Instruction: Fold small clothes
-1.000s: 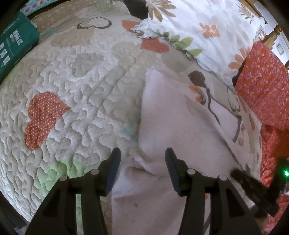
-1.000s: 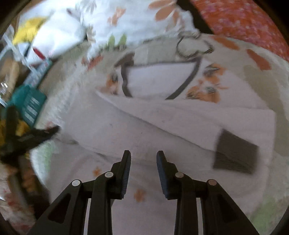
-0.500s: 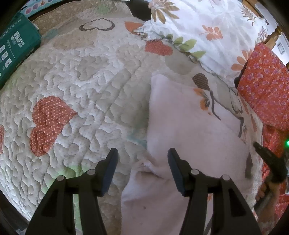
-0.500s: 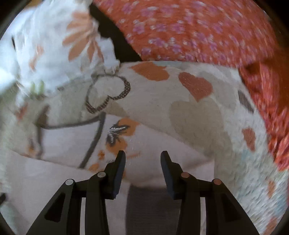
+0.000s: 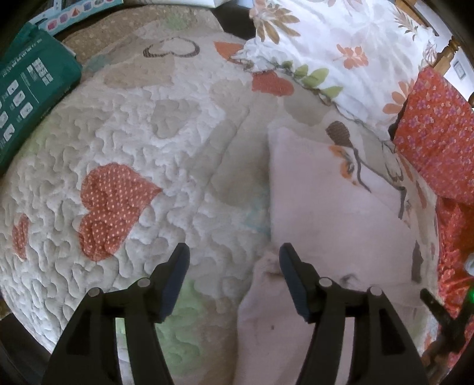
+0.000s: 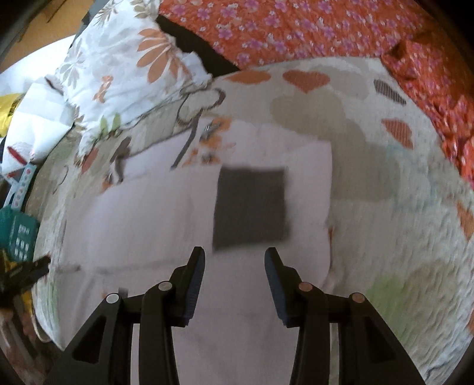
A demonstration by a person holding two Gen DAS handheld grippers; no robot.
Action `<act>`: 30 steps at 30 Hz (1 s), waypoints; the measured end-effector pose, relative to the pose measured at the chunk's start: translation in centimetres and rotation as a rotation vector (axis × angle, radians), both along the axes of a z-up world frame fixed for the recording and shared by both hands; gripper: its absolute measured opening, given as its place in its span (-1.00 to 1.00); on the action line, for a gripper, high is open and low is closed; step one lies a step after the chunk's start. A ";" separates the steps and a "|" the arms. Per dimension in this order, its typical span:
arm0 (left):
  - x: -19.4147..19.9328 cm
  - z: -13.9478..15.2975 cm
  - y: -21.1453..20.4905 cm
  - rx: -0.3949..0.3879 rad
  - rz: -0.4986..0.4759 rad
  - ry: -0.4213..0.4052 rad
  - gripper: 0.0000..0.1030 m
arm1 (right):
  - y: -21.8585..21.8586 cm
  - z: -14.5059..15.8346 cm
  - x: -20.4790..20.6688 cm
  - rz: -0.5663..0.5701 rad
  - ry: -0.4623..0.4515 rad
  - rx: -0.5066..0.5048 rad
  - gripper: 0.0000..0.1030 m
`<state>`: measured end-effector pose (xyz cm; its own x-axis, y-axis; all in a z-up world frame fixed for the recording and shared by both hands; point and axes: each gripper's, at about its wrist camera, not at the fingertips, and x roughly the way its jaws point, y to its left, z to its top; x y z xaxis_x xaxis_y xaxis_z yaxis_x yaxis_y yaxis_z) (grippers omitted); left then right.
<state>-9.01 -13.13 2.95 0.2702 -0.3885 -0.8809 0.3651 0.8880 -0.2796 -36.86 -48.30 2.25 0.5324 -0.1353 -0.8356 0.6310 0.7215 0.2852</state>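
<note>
Quilted bedding [image 5: 166, 154] with stitched hearts fills the ground under both of your grippers; in the left wrist view you can count two large dotted orange hearts [image 5: 112, 207] on the near left, with a smaller one at the left edge and one more farther back by the pillow. One white pillow [image 5: 340, 53] printed with orange flowers and green leaves lies at the head of the bed, and one orange floral fabric [image 6: 296, 26] bunches along its far side. One dark green package [image 5: 26, 97] sits at the left edge of the quilt.

Your one piece of work, the small white garment [image 5: 331, 225], lies flat on the quilt, folded in on itself with a straight folded edge facing left. One dark grey square patch [image 6: 251, 207] shows on it in the right wrist view, and orange and dark printed marks run along its far portion.

Your left gripper [image 5: 234, 275] is spread, its jaws having just been opening; nothing is pinched. Its right finger sits over the garment's rumpled near corner, its left finger over bare quilt.

Your right gripper [image 6: 234, 272] is also spread, with nothing clamped between the pads. It hangs over the white cloth just short of the grey patch. That view is blurred, so fine detail on the cloth cannot be told.
</note>
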 end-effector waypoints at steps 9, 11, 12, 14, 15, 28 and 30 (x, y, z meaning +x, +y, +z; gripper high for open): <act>-1.5 -0.5 0.5 -0.287 -0.068 0.178 0.20 | 3.0 -1.7 -2.2 0.024 -0.119 0.198 -0.06; -2.3 -1.3 -0.4 -0.375 -0.109 0.263 0.20 | 3.8 -2.3 -1.3 0.038 -0.175 0.293 -0.02; -2.6 -1.7 -1.0 -0.395 -0.127 0.296 0.20 | 4.2 -2.5 -0.8 0.041 -0.190 0.319 -0.02; -3.0 -2.4 -2.2 -0.395 -0.138 0.330 0.20 | 5.1 -3.1 0.9 0.038 -0.207 0.355 -0.02; -3.0 -2.6 -2.5 -0.382 -0.131 0.330 0.21 | 5.6 -3.0 1.7 0.038 -0.213 0.357 -0.02; -1.1 -4.2 -4.4 -0.379 -0.005 0.395 0.44 | 2.8 -3.4 3.5 -0.137 -0.226 0.345 -0.02; -1.0 -4.2 -4.6 -0.380 0.006 0.394 0.44 | 2.1 -3.6 3.5 -0.170 -0.233 0.346 -0.02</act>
<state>-9.98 -17.69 -1.21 -0.0486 -0.6987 -0.7138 0.1633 0.6995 -0.6958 -33.31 -46.23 -1.31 0.7061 0.0290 -0.7075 0.6227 0.4502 0.6399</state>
